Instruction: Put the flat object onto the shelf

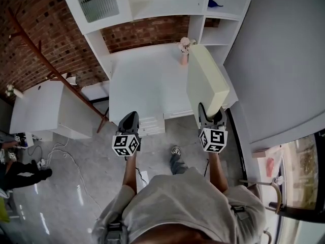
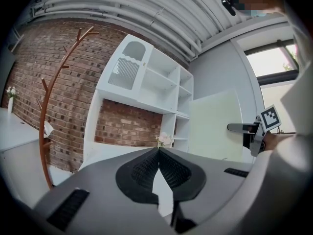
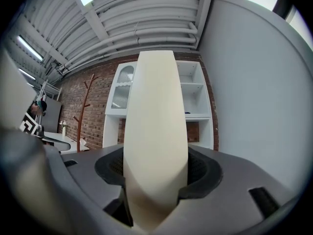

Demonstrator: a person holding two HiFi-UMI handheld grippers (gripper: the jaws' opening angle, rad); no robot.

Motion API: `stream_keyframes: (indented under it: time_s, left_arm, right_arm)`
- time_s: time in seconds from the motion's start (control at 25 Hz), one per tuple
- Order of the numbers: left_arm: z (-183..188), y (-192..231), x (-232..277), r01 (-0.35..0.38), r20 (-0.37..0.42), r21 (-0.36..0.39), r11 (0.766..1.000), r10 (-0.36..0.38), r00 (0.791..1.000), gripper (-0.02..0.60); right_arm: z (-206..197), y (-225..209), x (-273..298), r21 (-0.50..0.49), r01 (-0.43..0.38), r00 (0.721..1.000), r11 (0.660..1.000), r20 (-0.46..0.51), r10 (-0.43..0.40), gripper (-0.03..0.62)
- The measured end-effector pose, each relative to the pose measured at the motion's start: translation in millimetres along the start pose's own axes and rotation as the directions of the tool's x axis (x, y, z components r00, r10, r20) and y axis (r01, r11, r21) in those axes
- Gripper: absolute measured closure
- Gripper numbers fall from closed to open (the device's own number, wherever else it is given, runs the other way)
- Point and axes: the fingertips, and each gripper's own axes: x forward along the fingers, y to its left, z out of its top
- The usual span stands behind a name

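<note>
The flat object is a thick cream board (image 1: 205, 80), held on edge and pointing away from me toward the white shelf unit (image 1: 162, 4). My right gripper (image 1: 211, 114) is shut on its near end. In the right gripper view the board (image 3: 156, 126) fills the space between the jaws, and the shelf unit (image 3: 195, 99) stands behind it. My left gripper (image 1: 130, 118) hangs beside it to the left, shut with nothing in it; its tips meet in the left gripper view (image 2: 157, 151). That view also shows the board (image 2: 215, 126) off to the right.
A small vase of flowers (image 1: 185, 47) stands on the unit's low white counter (image 1: 147, 85), close to the board's far end. A grey wall (image 1: 284, 60) is at the right. A brown coat rack (image 1: 45, 60) and a white table (image 1: 40, 111) stand at the left.
</note>
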Motion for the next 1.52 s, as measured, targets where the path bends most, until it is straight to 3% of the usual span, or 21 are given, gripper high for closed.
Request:
stream_keyframes:
  time_s: [1.12, 1.52]
  left_arm:
    - [50.3, 29.4, 191.6, -0.037, 0.018, 0.042, 0.998, 0.036, 0.999, 0.569]
    - [47.3, 25.9, 238.8, -0.027, 0.008, 0.039, 0.999, 0.026, 1.0, 0.569]
  right_arm:
    - [-2.5, -62.2, 171.6, 0.047, -0.078, 0.997, 0.996, 0.005, 0.078, 0.316]
    - [-12.8, -79.1, 205.6, 0.052, -0.096, 0.995, 0.994, -0.011, 0.096, 0.316]
